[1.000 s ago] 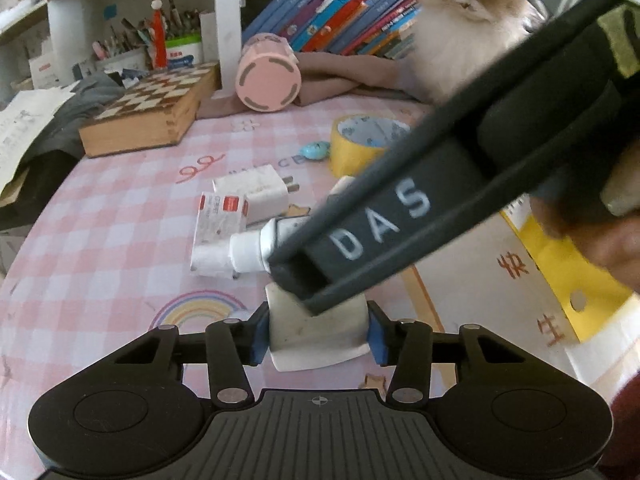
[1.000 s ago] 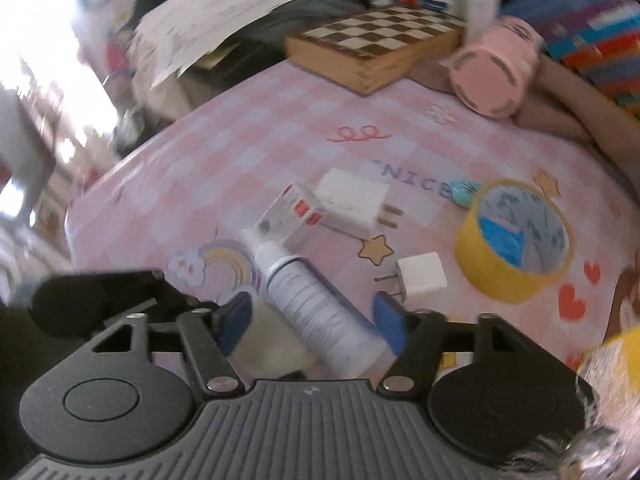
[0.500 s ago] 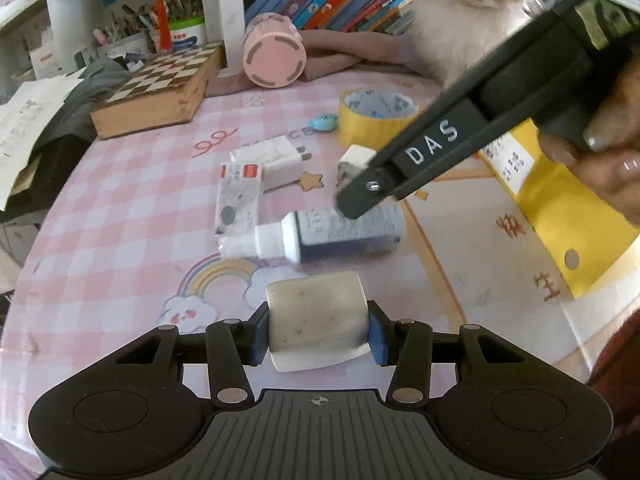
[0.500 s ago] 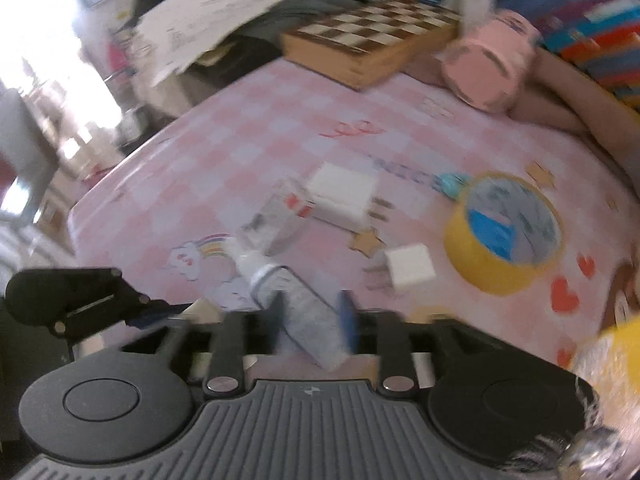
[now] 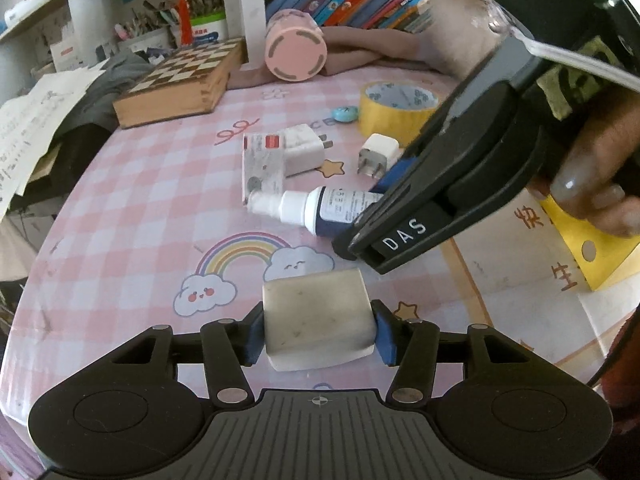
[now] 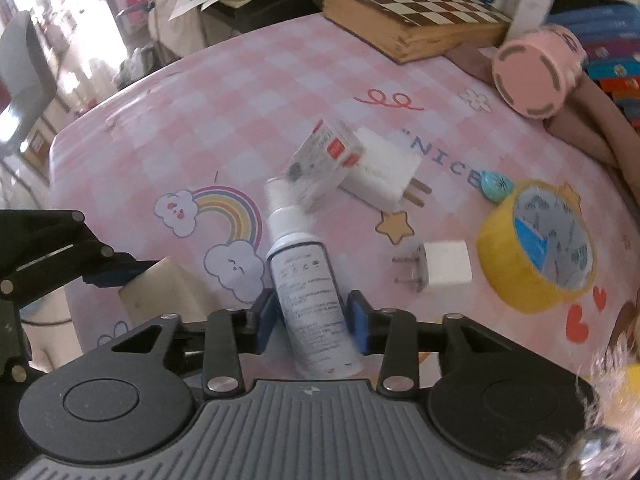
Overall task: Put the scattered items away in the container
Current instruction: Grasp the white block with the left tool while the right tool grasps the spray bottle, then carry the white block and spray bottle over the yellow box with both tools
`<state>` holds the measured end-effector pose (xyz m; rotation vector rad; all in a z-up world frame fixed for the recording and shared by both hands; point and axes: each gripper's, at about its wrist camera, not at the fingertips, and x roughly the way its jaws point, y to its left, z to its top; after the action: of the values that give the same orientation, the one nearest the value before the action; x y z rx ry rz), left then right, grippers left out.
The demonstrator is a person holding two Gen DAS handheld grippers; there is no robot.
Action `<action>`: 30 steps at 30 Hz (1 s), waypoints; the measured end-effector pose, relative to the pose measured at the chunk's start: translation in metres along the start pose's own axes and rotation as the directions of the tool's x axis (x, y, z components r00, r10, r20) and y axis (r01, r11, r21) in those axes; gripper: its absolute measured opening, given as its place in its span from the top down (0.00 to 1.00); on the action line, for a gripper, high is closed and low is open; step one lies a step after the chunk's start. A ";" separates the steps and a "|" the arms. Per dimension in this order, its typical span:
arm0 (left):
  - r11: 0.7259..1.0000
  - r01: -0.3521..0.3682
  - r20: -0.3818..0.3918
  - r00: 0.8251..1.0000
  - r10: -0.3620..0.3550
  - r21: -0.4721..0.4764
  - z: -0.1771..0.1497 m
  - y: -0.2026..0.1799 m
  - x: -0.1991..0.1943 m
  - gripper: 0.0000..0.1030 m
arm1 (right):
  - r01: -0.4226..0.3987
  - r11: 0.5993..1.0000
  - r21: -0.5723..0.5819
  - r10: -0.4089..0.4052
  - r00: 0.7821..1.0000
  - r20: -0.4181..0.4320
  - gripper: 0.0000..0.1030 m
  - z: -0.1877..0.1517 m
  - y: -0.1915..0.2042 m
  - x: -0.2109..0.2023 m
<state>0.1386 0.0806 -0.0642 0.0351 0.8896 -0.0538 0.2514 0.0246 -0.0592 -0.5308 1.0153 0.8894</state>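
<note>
My left gripper [image 5: 318,334] is shut on an off-white block [image 5: 318,320], held just above the pink checked table; the block also shows in the right wrist view [image 6: 168,292]. My right gripper [image 6: 312,318] is shut on a dark spray bottle with a white cap [image 6: 308,292], its cap pointing away. In the left wrist view the right gripper's body covers the bottle's [image 5: 320,208] base. Loose on the table lie a small card box [image 6: 324,166], a large white plug [image 6: 382,178], a small white plug [image 6: 442,268], a yellow tape roll [image 6: 536,246] and a small blue item [image 6: 494,186]. A yellow container [image 5: 588,248] stands at the right.
A wooden chess box [image 5: 180,82] and a pink cylinder [image 5: 294,50] lie at the back of the table. Books, pen pots and shelves stand behind. Papers and dark cloth pile up at the left edge [image 5: 36,120].
My right gripper closed on the spray bottle and has drawn it back a little toward the near side. My left gripper kept its hold on the block and drew back slightly.
</note>
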 end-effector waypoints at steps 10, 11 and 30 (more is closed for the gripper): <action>0.998 0.028 0.038 0.999 -0.026 -0.062 0.009 0.013 -0.024 0.57 | -0.021 0.973 0.229 -0.008 0.992 0.126 0.70 -0.020 -0.014 -0.042; 0.998 0.031 0.048 0.998 -0.028 -0.055 0.011 0.012 -0.029 0.57 | -0.022 0.969 0.244 -0.012 0.990 0.138 0.70 -0.021 -0.013 -0.047; 0.990 0.122 0.194 0.972 -0.133 0.068 0.006 -0.017 -0.118 0.58 | 0.048 0.913 0.406 -0.166 0.951 0.261 0.70 -0.090 0.034 -0.142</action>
<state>0.0682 0.0675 0.0307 0.0240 0.6902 -0.1994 0.1448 -0.0781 0.0276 -0.1049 0.8550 0.6167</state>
